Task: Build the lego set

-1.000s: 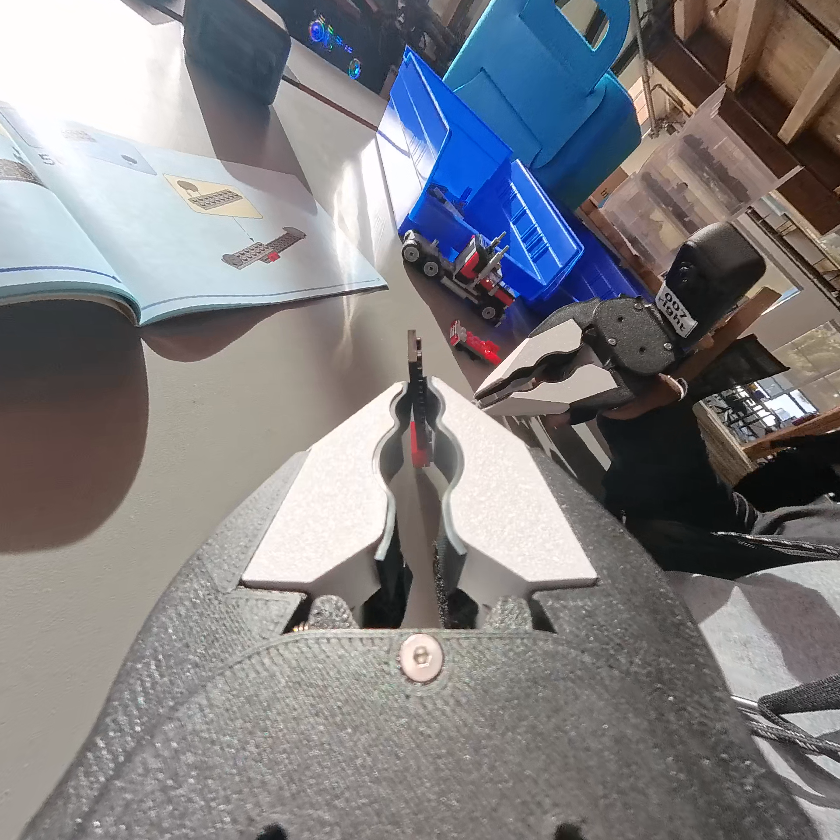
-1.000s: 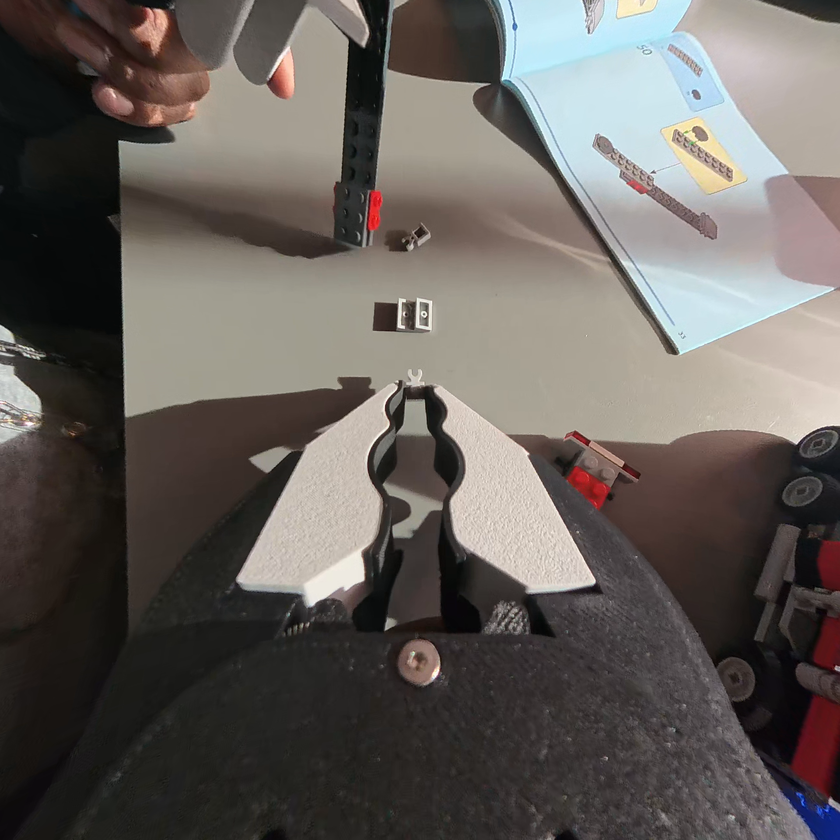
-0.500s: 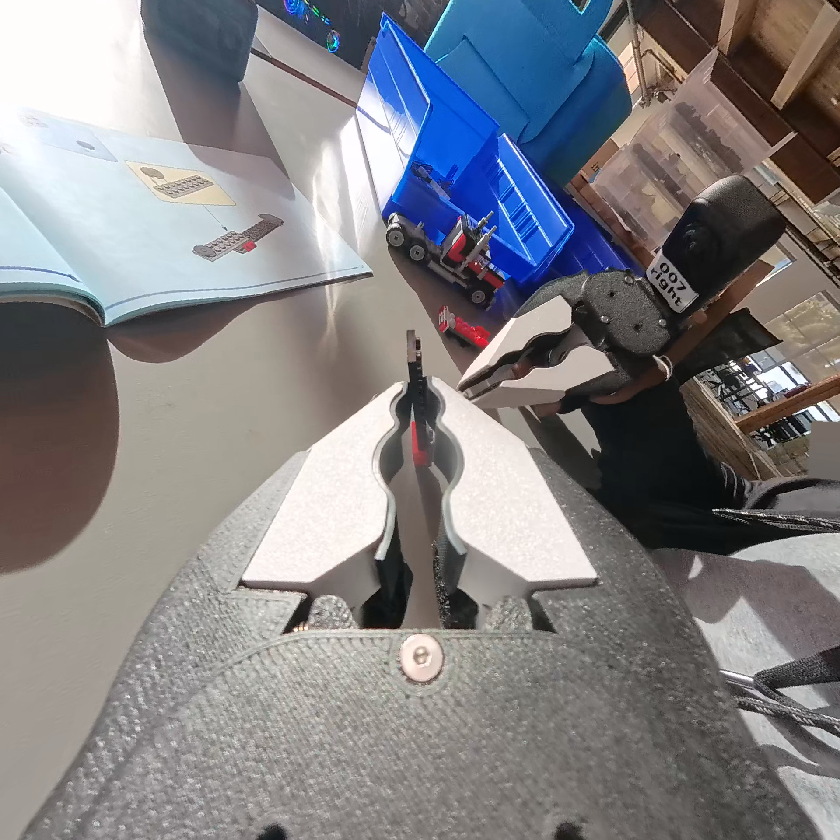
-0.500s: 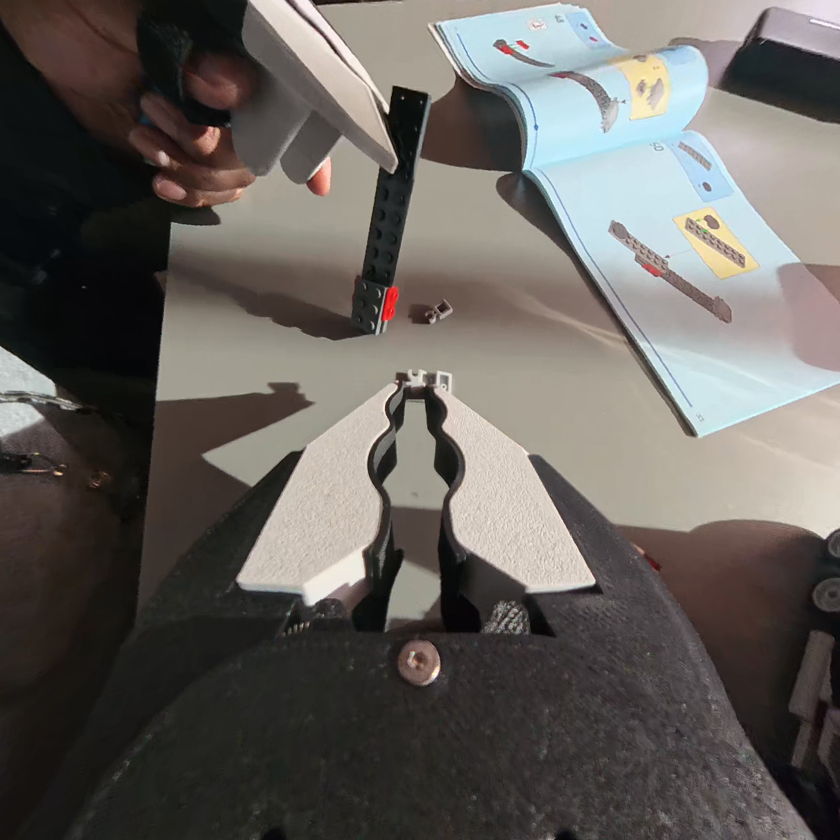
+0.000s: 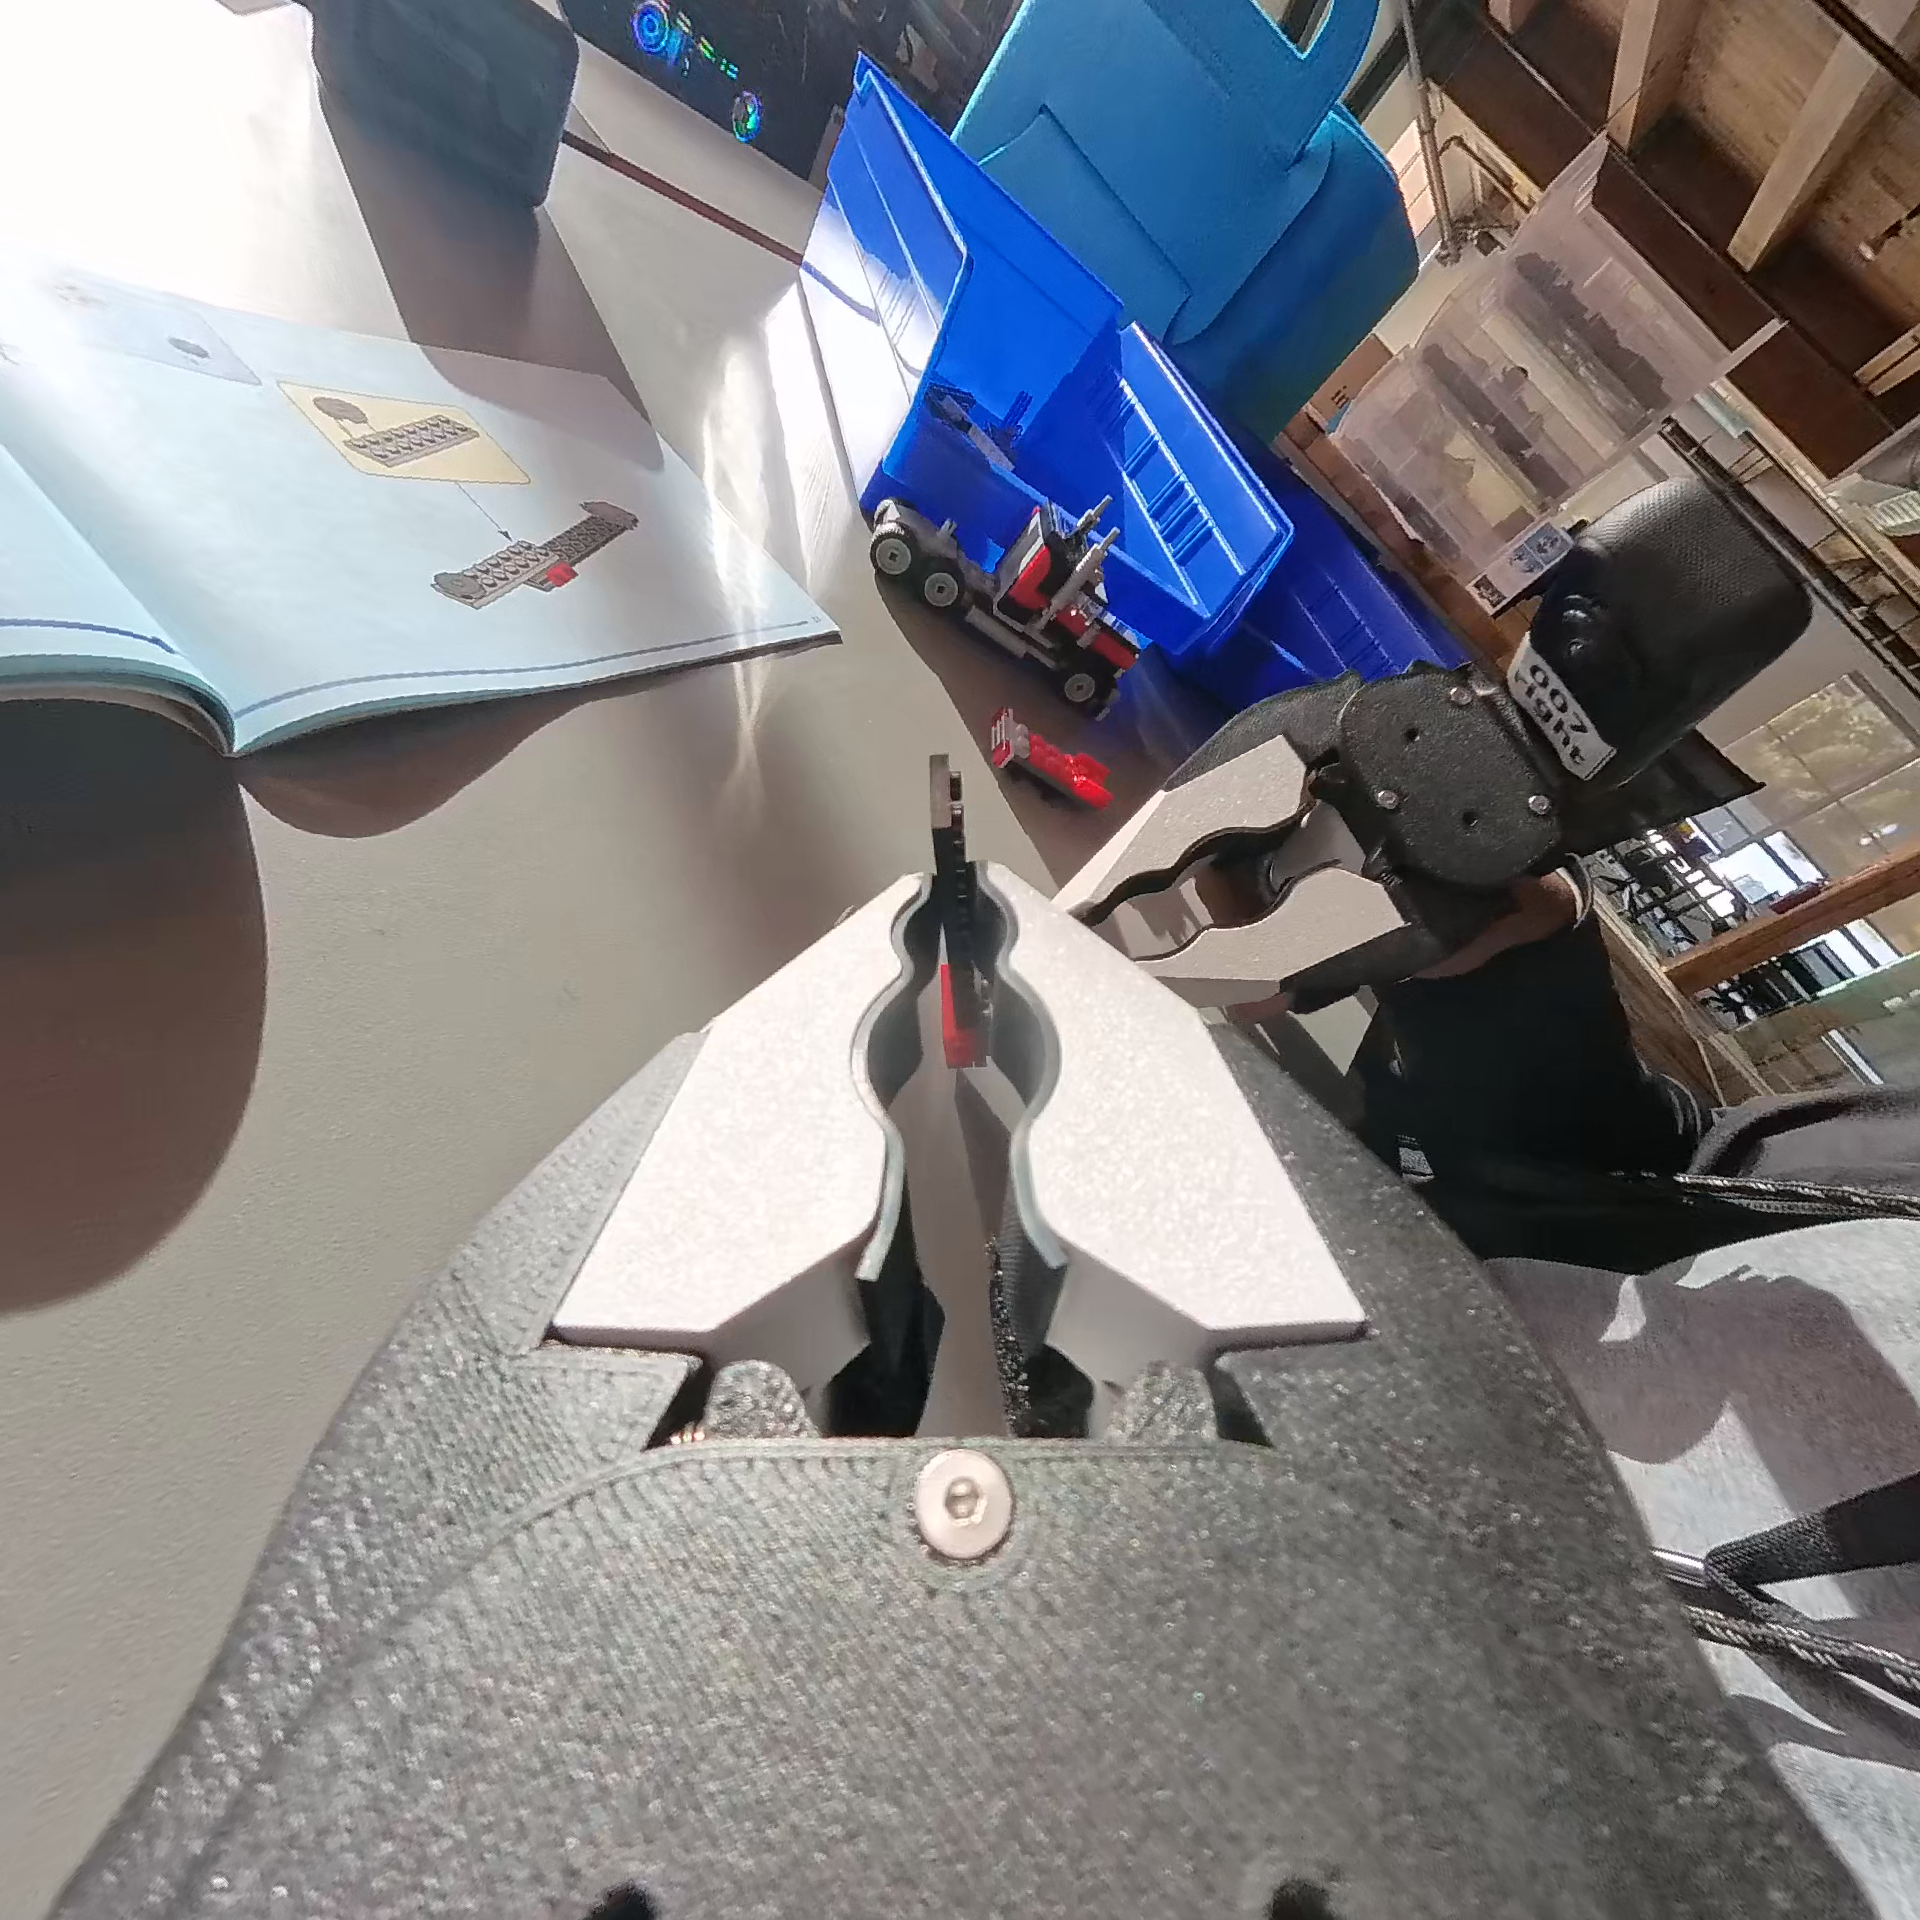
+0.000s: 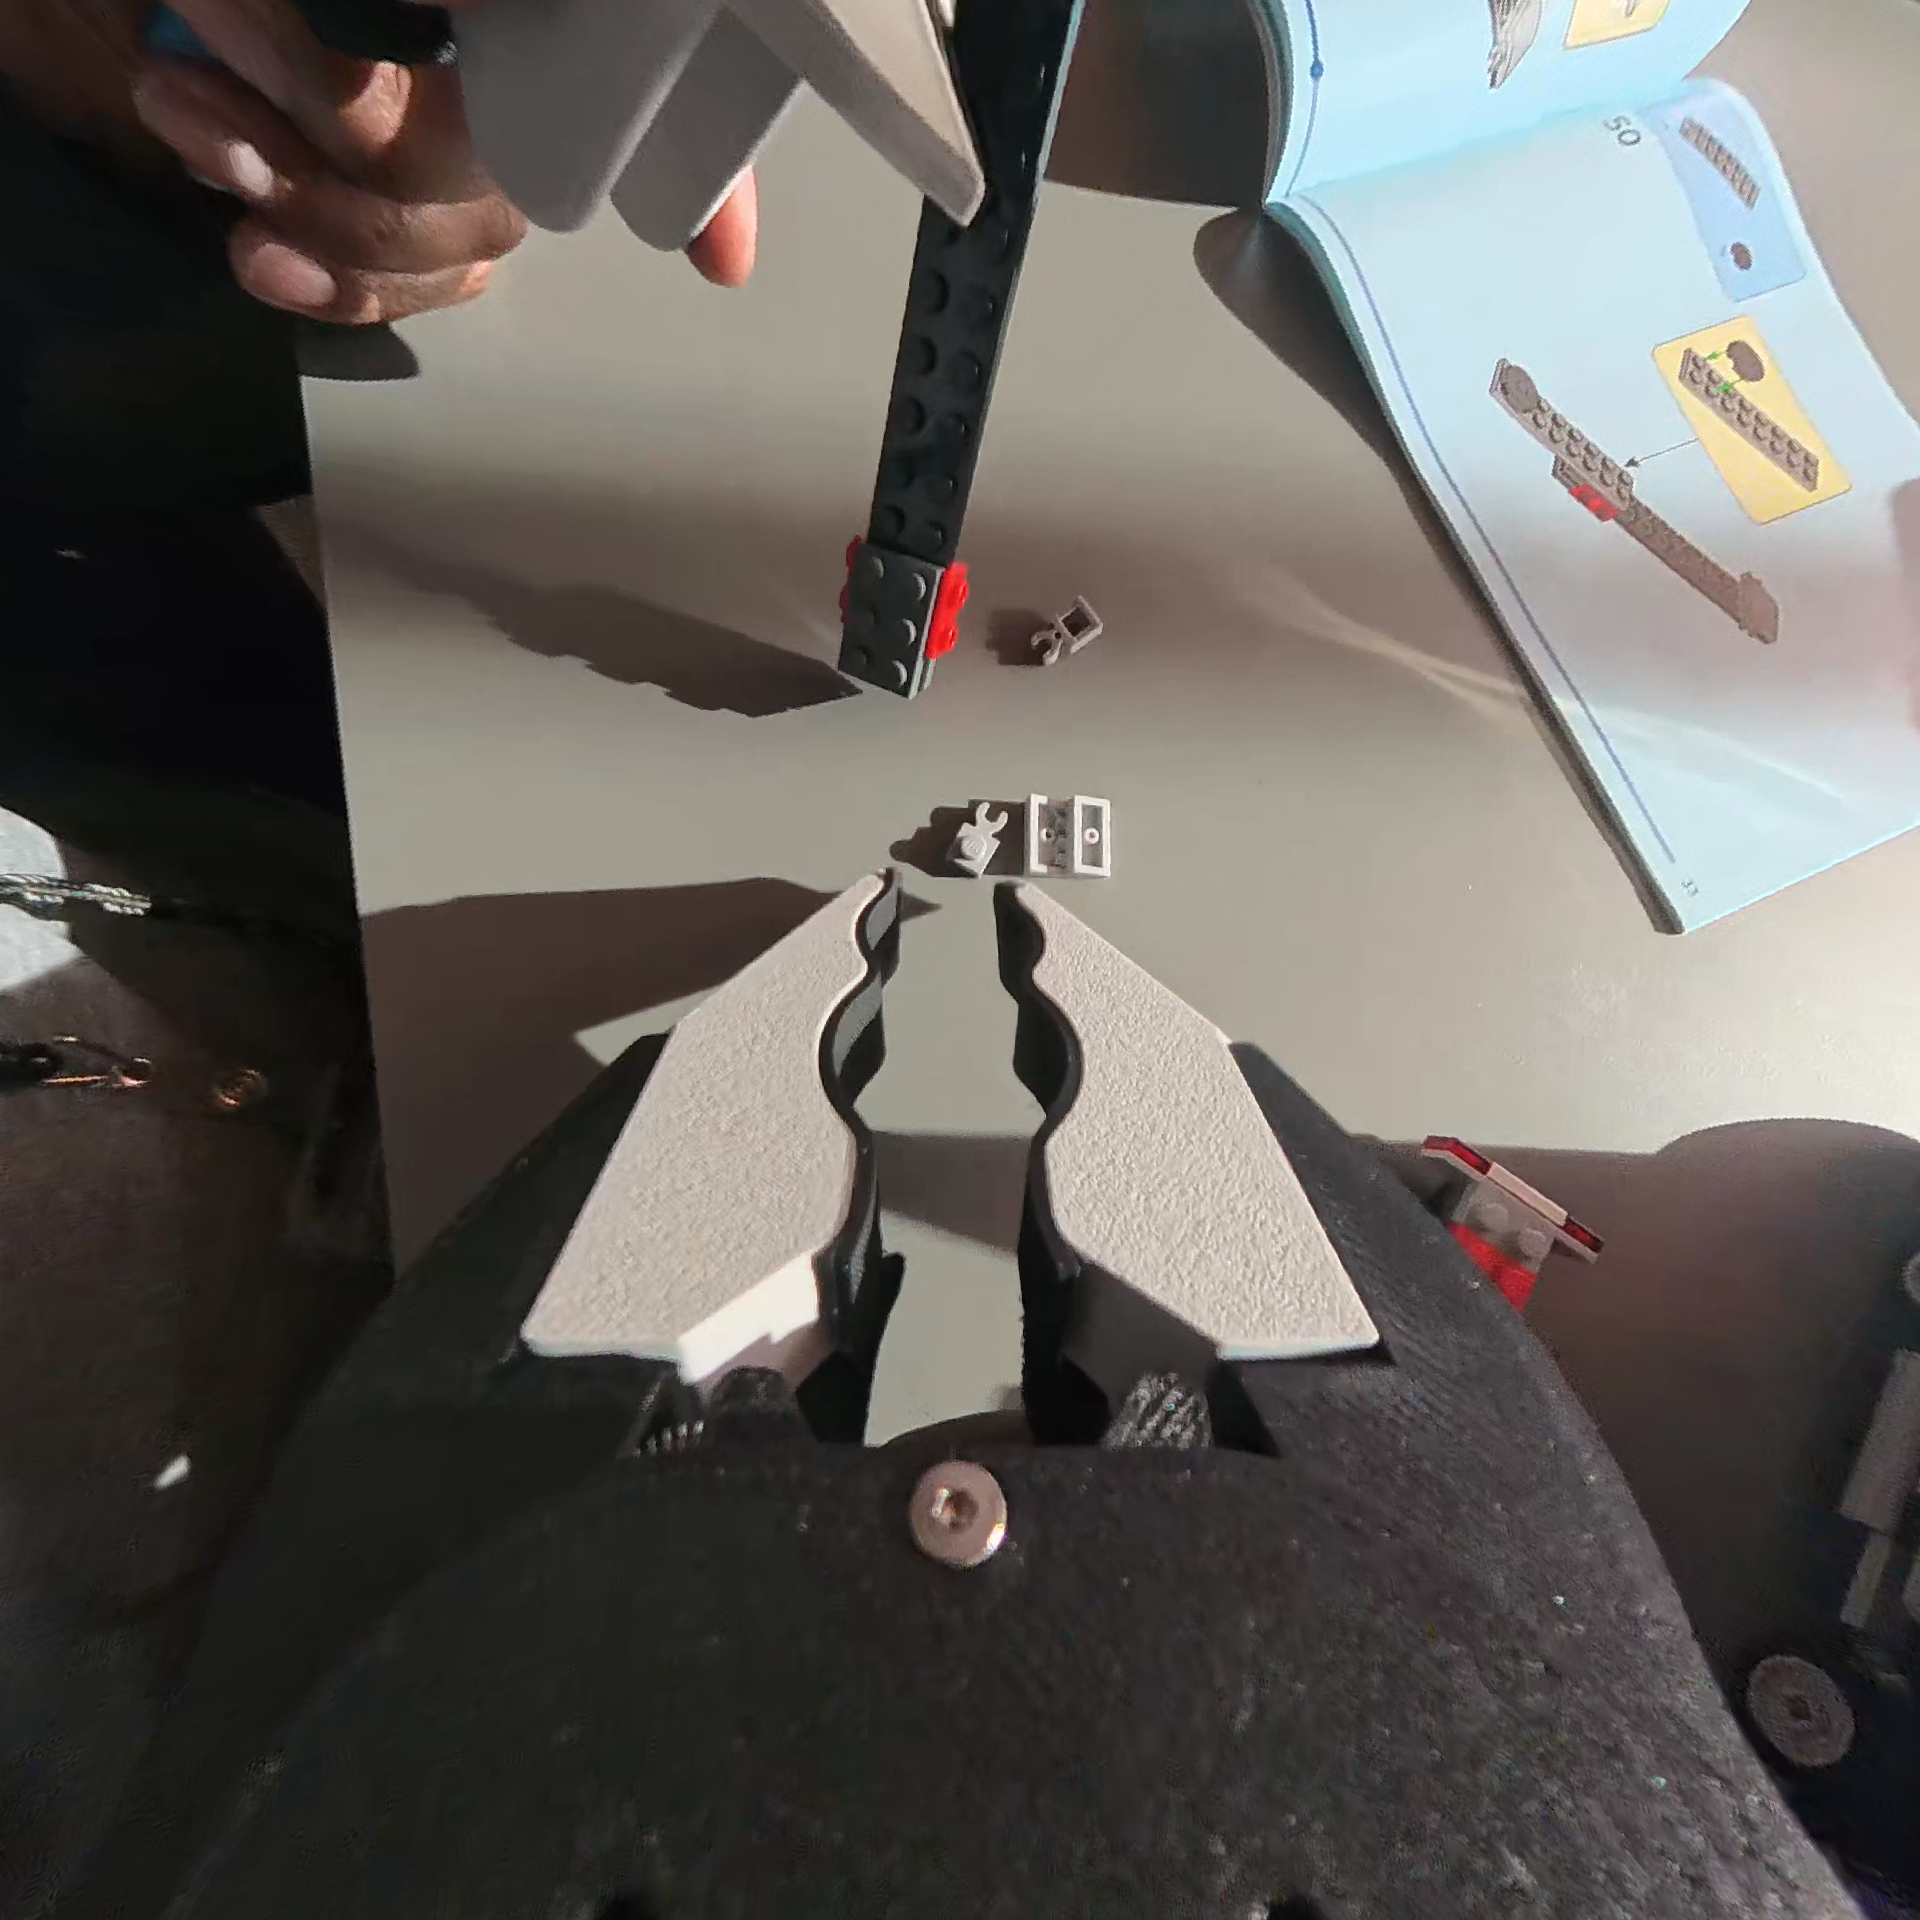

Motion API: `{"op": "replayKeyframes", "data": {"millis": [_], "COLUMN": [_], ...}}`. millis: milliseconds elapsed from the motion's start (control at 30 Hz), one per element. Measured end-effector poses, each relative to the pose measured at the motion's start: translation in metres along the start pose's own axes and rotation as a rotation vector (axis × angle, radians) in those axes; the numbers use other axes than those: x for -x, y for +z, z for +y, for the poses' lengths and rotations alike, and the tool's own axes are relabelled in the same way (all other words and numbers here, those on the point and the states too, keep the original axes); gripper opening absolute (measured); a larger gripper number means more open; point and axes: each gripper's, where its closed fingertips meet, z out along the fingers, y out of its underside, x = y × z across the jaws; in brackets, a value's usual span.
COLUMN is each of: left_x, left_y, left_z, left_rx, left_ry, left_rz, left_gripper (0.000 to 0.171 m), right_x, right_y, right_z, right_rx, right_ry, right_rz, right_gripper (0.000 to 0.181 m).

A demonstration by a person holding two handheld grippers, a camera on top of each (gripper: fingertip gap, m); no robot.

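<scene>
My left gripper (image 5: 951, 883) is shut on a long black plate assembly (image 5: 951, 831) with a red piece, held edge-on above the grey table (image 5: 520, 987). In the right wrist view the assembly (image 6: 945, 416) hangs from the left gripper's fingers (image 6: 831, 94), its lower end near the table. My right gripper (image 6: 943, 894) is open and empty. Just ahead of its tips lie a small light grey clip piece (image 6: 975, 847) and a light grey plate (image 6: 1068, 847), side by side. A small dark grey clip piece (image 6: 1060, 634) lies farther on, beside the assembly's end. The right gripper also shows in the left wrist view (image 5: 1195, 914).
An open instruction booklet (image 6: 1662, 468) lies right of the pieces; it also shows in the left wrist view (image 5: 364, 540). A red and black lego truck (image 5: 1018, 613) stands by a blue bin (image 5: 1039, 364). A small red and grey build (image 6: 1507, 1226) sits right of my right gripper. One gripper's finger ends stand about 10 cm off the other's.
My right gripper has opened and let go of the small light grey clip piece, which now lies beside the light grey plate. The left gripper still holds the black assembly.
</scene>
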Motion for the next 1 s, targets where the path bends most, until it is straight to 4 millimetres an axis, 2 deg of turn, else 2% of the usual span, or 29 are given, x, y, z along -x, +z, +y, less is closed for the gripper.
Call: {"op": "replayKeyframes", "data": {"millis": [367, 567, 800, 1000], "left_x": [0.0, -0.001, -0.001, -0.003], "left_y": [0.0, -0.001, -0.001, -0.002], "left_z": [0.0, 0.0, -0.001, -0.001], "left_rx": [-0.003, -0.005, -0.009, -0.009], "left_ry": [0.005, 0.005, 0.002, 0.003], "left_rz": [-0.002, 0.004, 0.009, 0.018], "left_gripper": [0.005, 0.005, 0.005, 0.005], "right_x": [0.02, 0.002, 0.013, -0.001], "right_y": [0.012, 0.009, 0.015, 0.008], "right_z": [-0.008, -0.005, -0.01, -0.017], "right_rx": [-0.018, -0.023, -0.027, -0.08], "right_ry": [0.001, 0.013, -0.012, -0.061], "right_rz": [-0.044, -0.03, -0.081, -0.081], "right_gripper": [0.026, 0.024, 0.024, 0.021]}}
